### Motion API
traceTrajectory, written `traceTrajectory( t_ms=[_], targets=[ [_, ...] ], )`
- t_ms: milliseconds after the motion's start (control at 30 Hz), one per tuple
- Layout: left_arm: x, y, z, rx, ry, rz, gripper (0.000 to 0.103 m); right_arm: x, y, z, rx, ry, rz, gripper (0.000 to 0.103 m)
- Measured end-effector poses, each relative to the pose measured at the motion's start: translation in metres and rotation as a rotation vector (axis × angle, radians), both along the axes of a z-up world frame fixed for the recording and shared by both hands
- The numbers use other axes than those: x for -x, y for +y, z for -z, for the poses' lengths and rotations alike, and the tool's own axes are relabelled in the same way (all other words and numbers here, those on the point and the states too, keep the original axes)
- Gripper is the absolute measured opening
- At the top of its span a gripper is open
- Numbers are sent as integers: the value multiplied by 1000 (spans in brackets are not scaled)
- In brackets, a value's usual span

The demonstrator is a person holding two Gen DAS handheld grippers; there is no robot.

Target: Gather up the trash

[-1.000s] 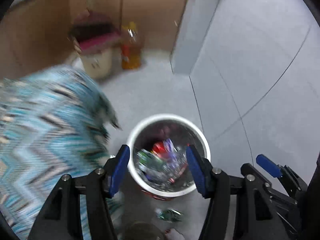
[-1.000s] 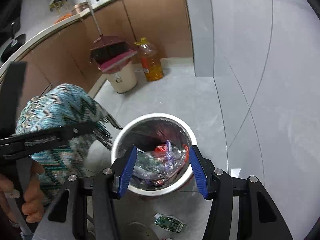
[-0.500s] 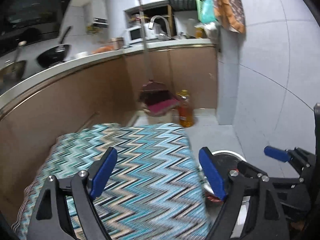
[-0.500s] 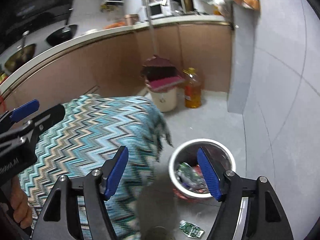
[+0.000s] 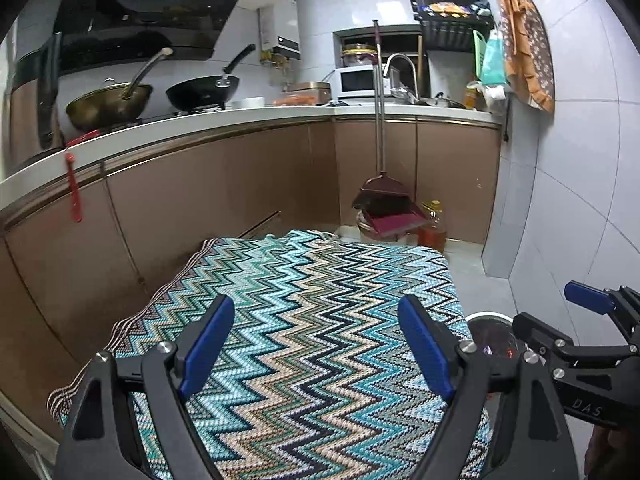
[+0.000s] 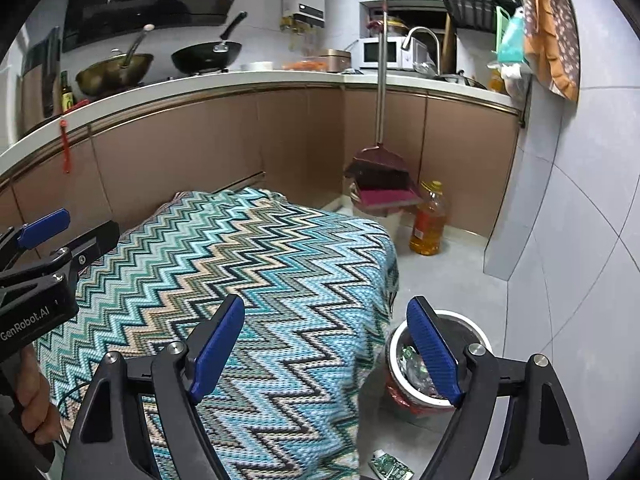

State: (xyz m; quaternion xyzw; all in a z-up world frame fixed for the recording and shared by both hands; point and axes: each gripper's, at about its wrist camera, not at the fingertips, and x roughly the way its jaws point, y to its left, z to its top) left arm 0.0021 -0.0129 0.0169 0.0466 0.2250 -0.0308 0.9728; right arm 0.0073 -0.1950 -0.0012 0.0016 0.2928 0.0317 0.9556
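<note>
My left gripper (image 5: 316, 344), jaws spread wide with nothing between them, hangs over the zigzag cloth (image 5: 304, 320). My right gripper (image 6: 326, 346) has just been opening further, likewise empty; its right pad overlaps the trash bin (image 6: 472, 322) in view. The bin stands on the floor just beside the cloth's edge, with wrappers (image 6: 414, 366) inside. One green wrapper (image 6: 390, 469) lies on the floor near the bin. Behind: dustpan (image 6: 380, 184), oil bottle (image 6: 428, 222), counter (image 6: 240, 80).
</note>
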Motion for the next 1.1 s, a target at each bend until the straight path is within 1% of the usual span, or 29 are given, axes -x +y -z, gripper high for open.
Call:
traceTrajectory(
  t_ms=[200, 500, 1100],
  targets=[
    [18, 14, -3, 14, -15, -4, 83, 13, 9, -8, 11, -21, 1, 84],
    [30, 16, -3, 11, -14, 3, 83, 21, 15, -6, 20, -21, -1, 85],
    [24, 11, 14, -12, 36, 5, 83, 15, 6, 16, 21, 31, 22, 86]
  ],
)
